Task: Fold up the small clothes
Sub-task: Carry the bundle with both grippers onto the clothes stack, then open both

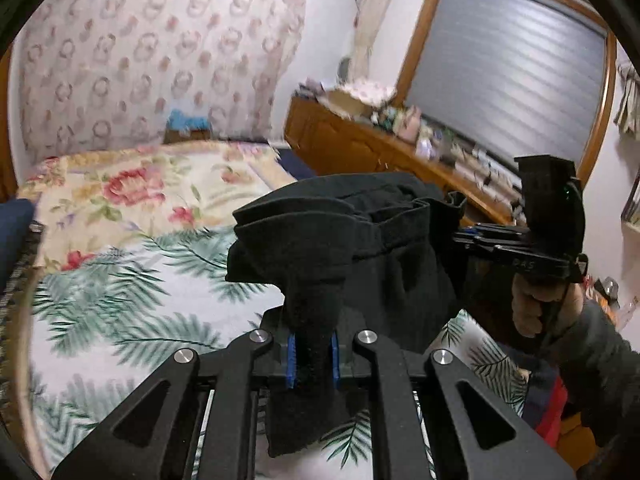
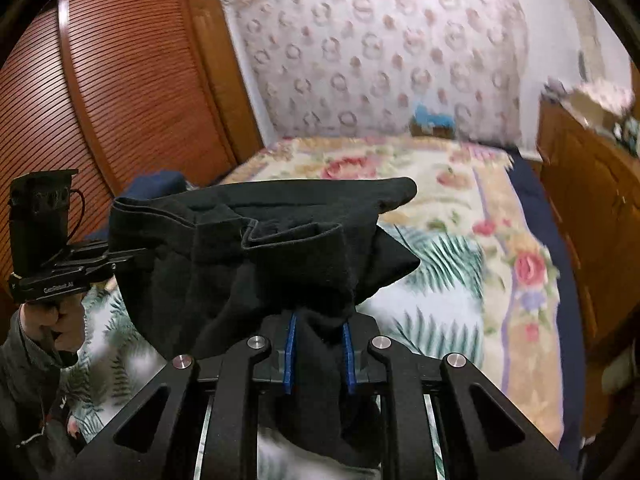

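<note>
Above the bed [image 1: 120, 280], whose cover carries green palm fronds near the cameras and red flowers farther off, a black garment [image 1: 360, 240] hangs in the air, stretched between the two tools. Its long axis runs side to side from one grip to the other, a hemmed edge uppermost and the loose cloth sagging below toward the bed; it touches the bedding nowhere that shows. Behind the bed stands a flower-patterned headboard [image 2: 380, 52], with a louvred wooden wardrobe [image 2: 100, 80] on one side and a wooden sideboard [image 1: 360, 140] crowded with small items under a blind-covered window [image 1: 508, 68] on the other.

The left gripper [image 1: 314, 360] has its blue-padded fingers [image 1: 291, 360] pinched nearly together on a bunched end of the garment, a tail of cloth dropping below them. The right gripper [image 2: 318, 360] clamps the opposite end in the same way, its fingers [image 2: 288, 360] parted only by the thick cloth caught between them. Each hand [image 1: 540, 304] is wrapped round its tool's handle.
</note>
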`<action>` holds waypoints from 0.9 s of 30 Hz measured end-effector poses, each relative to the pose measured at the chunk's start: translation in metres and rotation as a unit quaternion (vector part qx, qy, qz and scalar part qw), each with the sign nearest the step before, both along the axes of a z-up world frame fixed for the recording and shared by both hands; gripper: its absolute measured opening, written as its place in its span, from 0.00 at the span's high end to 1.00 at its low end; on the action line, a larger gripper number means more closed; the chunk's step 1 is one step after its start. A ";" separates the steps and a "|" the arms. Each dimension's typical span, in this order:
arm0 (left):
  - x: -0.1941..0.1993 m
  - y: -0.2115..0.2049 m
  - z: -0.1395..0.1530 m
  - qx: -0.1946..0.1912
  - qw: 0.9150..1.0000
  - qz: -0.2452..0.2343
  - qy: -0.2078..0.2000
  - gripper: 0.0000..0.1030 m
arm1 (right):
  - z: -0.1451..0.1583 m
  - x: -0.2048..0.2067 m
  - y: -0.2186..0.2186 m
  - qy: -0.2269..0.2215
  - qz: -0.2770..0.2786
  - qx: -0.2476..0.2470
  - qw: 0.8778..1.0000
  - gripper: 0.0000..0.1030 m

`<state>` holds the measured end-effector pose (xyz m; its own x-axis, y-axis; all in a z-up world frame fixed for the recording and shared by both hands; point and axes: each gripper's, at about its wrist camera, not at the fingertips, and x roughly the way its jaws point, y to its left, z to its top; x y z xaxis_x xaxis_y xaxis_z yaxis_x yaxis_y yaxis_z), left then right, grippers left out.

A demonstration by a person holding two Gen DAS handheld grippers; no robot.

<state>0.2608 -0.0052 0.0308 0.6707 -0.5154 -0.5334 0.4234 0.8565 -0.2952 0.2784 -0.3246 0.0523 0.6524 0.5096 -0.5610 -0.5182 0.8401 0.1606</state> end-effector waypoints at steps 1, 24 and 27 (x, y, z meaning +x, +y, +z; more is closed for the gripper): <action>-0.005 0.009 0.004 -0.003 1.000 0.008 -0.006 0.88 | 0.004 -0.001 0.007 -0.007 0.007 0.001 1.000 0.83; -0.064 0.277 -0.014 -0.025 0.958 0.286 -0.025 0.88 | 0.059 0.154 0.380 -0.094 0.233 -0.048 0.967 0.83; -0.066 0.290 -0.031 -0.027 0.953 0.303 -0.008 0.88 | 0.045 0.186 0.427 -0.088 0.241 -0.072 0.964 0.90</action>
<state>0.1952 0.2849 -0.0006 0.8614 -0.0579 -0.5046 -0.1387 0.9289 -0.3434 0.4647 0.1022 0.0976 0.4501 0.7025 -0.5513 -0.8629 0.5011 -0.0660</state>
